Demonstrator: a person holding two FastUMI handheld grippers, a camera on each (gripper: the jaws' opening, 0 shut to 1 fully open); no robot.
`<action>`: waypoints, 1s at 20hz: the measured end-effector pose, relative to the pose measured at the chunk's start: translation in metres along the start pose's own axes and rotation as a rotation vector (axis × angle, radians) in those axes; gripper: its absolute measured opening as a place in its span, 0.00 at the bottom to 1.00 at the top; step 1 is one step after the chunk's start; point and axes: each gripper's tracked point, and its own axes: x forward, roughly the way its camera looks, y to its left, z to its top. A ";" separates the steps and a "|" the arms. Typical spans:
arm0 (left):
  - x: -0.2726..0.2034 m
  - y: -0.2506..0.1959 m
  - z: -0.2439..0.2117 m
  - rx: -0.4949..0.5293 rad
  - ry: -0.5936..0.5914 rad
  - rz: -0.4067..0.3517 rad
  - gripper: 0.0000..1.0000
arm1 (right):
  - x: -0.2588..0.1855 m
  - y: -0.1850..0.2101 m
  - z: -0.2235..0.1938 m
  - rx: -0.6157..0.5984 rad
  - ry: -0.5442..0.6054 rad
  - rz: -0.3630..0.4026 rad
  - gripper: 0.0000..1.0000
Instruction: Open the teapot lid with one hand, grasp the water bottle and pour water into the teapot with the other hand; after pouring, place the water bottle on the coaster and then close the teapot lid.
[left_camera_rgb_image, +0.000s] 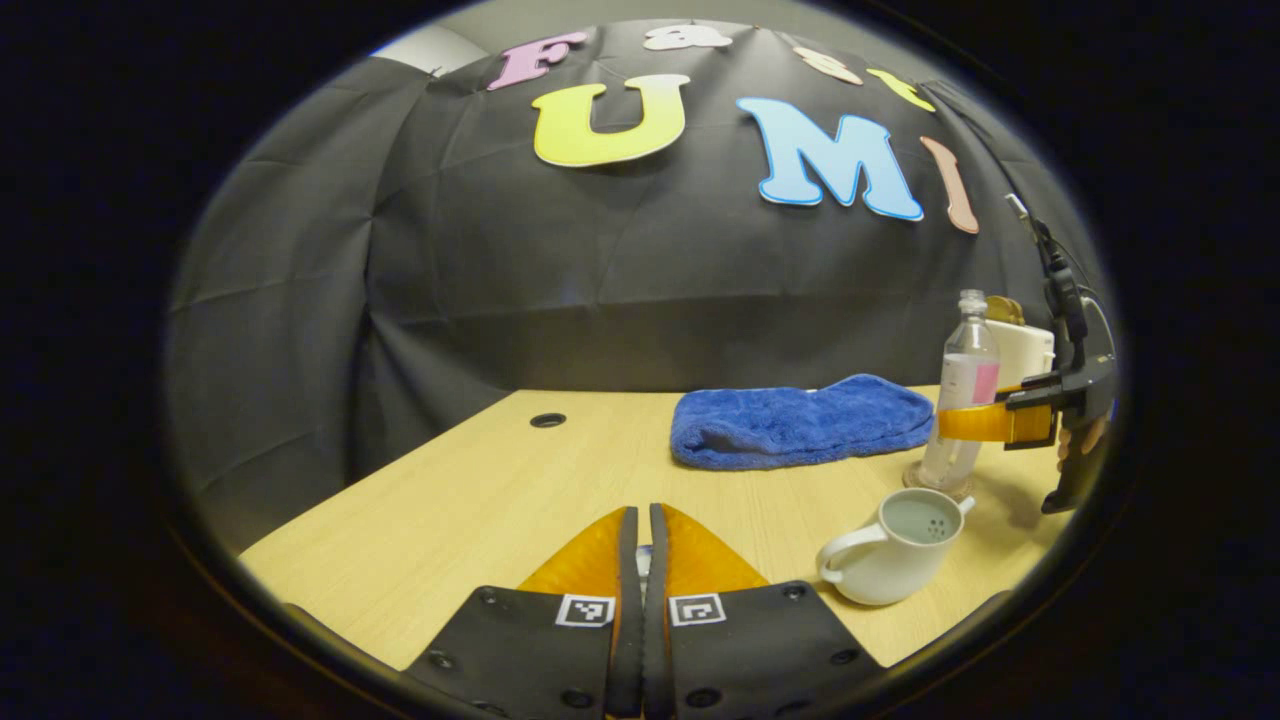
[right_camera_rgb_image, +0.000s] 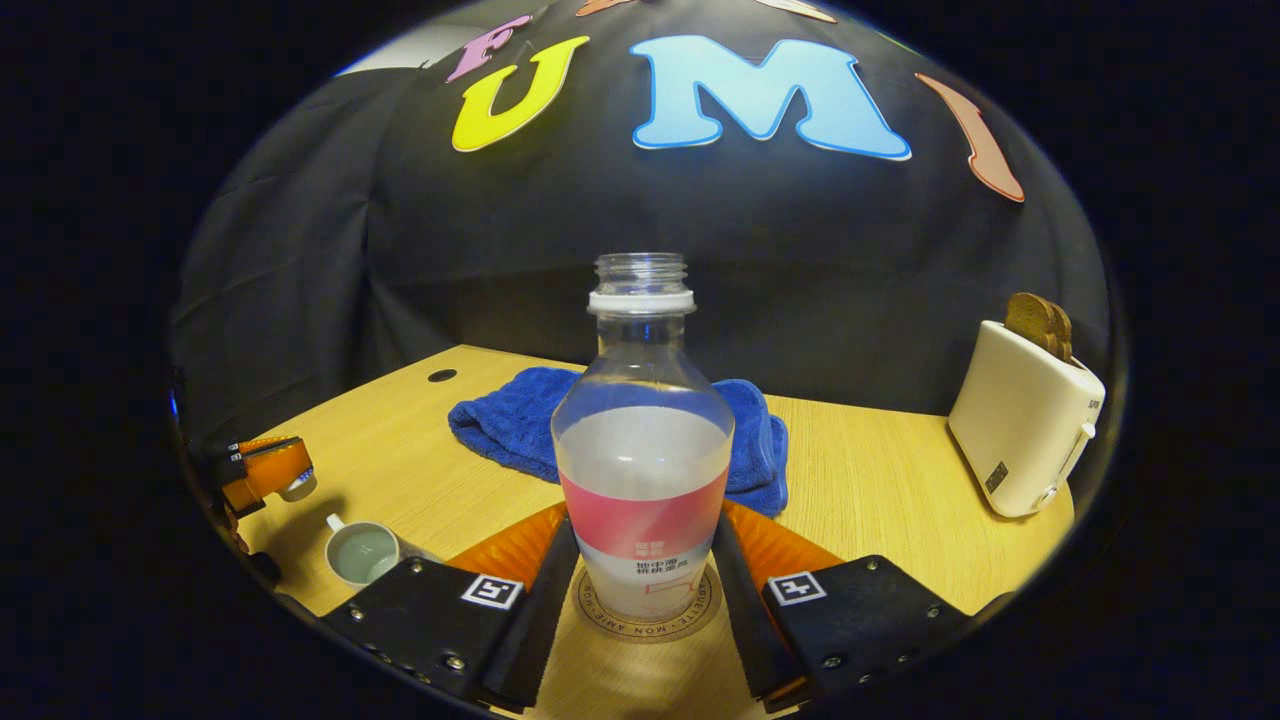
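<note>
Water bottle (right_camera_rgb_image: 641, 470) stands on its coaster (right_camera_rgb_image: 648, 612) between our right hand-held gripper's (right_camera_rgb_image: 642, 580) fingers, left hand-held gripper (left_camera_rgb_image: 643, 560) pinches the lid, so we judge closing the open teapot (left_camera_rgb_image: 893, 545) comes next.

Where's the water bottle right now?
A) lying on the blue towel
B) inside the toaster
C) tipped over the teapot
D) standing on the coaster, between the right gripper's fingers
D: in the right gripper view the water bottle stands upright on the coaster, between the fingers of the right gripper.
</note>
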 end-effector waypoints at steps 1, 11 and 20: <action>0.000 -0.001 0.000 0.001 -0.001 -0.002 0.06 | 0.001 0.001 -0.002 -0.004 0.007 0.000 0.76; -0.002 -0.009 0.002 0.005 -0.012 -0.024 0.06 | -0.019 -0.009 0.013 0.079 -0.055 -0.020 0.98; -0.004 -0.031 0.009 -0.019 -0.035 -0.104 0.06 | -0.072 -0.017 0.012 0.110 -0.129 -0.036 0.98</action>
